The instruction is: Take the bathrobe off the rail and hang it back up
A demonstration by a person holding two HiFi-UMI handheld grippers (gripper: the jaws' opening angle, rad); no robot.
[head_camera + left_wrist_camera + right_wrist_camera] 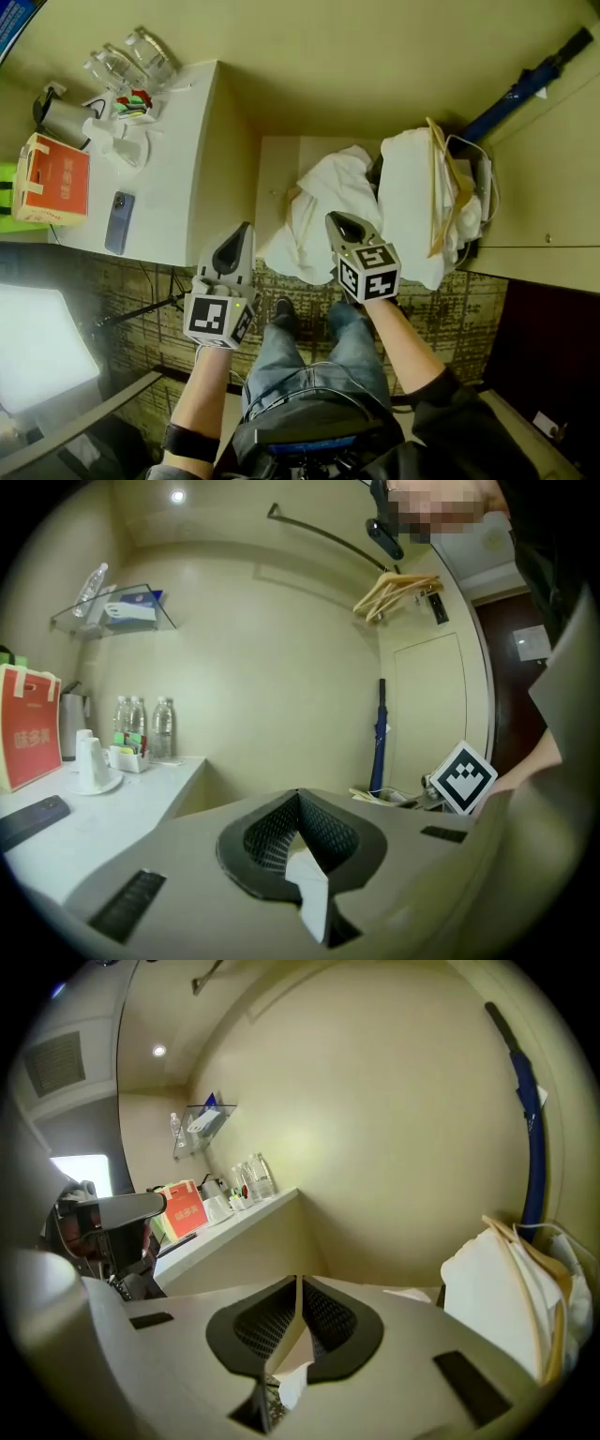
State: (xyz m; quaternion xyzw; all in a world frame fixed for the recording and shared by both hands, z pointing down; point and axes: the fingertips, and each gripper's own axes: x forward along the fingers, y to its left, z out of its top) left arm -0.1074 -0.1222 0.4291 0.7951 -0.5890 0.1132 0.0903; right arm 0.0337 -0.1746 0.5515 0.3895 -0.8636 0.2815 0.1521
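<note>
A crumpled white bathrobe [319, 211] lies on a low cream shelf [277, 164] below me. Beside it on the right, a second white bundle [412, 197] [487, 1307] carries a wooden hanger [441, 187]. My left gripper [240, 234] [298, 795] hovers just left of the crumpled robe, shut and holding nothing. Over the robe's right edge, my right gripper [339, 223] [298, 1283] shows a narrow slit between its jaws, with nothing in it. The rail [323, 534] runs high on the wall, and bare wooden hangers [398, 591] hang at its right end.
A white counter [178, 159] on the left holds water bottles [131, 56], a kettle [61, 117], a red box [56, 178] and a phone [119, 222]. A blue umbrella [525, 84] leans in the right corner. Patterned carpet [141, 300] lies underfoot.
</note>
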